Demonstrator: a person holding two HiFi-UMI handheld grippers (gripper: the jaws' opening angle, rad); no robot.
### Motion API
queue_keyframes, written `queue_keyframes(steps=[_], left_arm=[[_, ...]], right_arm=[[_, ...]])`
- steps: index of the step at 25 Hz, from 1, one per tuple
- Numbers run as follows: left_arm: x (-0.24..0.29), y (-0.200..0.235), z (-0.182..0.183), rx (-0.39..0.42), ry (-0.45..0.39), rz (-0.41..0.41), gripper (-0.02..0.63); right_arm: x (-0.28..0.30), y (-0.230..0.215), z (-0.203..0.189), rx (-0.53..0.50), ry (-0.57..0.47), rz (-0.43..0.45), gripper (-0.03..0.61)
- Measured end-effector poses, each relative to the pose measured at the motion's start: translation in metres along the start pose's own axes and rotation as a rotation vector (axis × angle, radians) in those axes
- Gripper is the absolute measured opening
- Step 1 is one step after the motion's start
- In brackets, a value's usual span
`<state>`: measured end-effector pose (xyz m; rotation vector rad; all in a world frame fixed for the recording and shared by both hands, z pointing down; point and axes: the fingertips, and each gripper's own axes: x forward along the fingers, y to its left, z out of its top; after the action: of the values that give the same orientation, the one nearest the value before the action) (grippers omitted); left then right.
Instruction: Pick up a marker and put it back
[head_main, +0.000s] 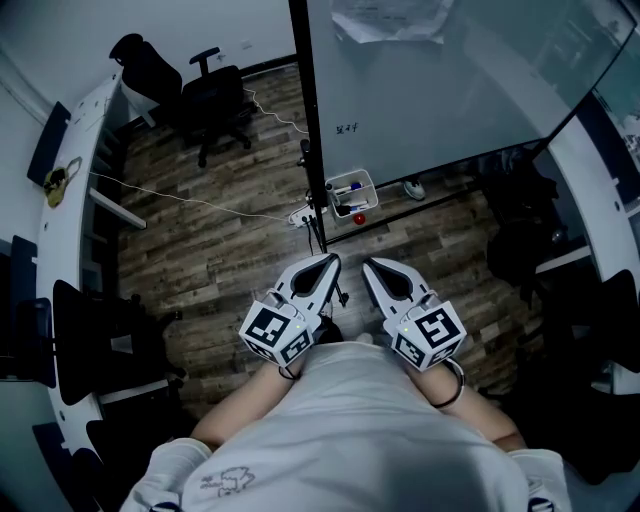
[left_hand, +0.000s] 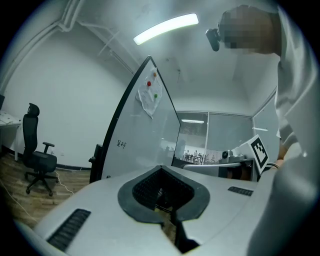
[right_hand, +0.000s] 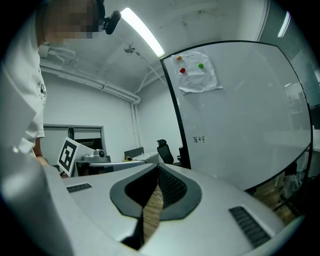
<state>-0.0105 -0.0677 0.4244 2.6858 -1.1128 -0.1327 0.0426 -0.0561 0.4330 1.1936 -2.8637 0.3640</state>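
Well, I'm standing on the wooden floor (head_main: 220, 250) facing the whiteboard (head_main: 450, 90), with both grippers held about level, close in front of my body. They sit side by side, a little apart, with their tips pointing towards the board's lower edge. My left gripper (head_main: 328, 264) has its jaws together at the tips and nothing between them; only a strip of floor shows through the slot lower down. My right gripper (head_main: 372, 268) is the same, closed up and empty. The marker (head_main: 352, 188) lies in the small white tray (head_main: 372, 185) at the foot of the board, just beside the black upright (head_main: 308, 120) of its frame and well apart from both grippers. The tray's contents are tiny from the head view. I think I see a blue-ended marker and something red at the near end, but I can't say how many pens are in there. On the board there is a small dark scribble (head_main: 346, 129) near the left edge. Higher up a sheet of paper (right_hand: 197, 75) is pinned under a red and a green magnet. A black office chair (head_main: 215, 100) stands off to my left, and a thin pale cable (head_main: 190, 200) runs across the floor towards the foot of the board.
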Motion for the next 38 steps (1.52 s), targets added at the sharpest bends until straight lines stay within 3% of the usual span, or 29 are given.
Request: queue_keyframes(steps=[19, 33, 38], left_arm=[[0.056, 0.104, -0.006, 0.007, 0.094, -0.048, 0.006], [0.082, 0.159, -0.028, 0.041, 0.186, -0.215, 0.006], [0.083, 0.169, -0.038, 0.022, 0.207, -0.219, 0.006]], right_arm=[[0.107, -0.056, 0.011, -0.004, 0.008, -0.062, 0.012], [0.164, -0.096, -0.028, -0.061, 0.107, -0.242, 0.012], [0.172, -0.101, -0.033, -0.064, 0.131, -0.274, 0.037]])
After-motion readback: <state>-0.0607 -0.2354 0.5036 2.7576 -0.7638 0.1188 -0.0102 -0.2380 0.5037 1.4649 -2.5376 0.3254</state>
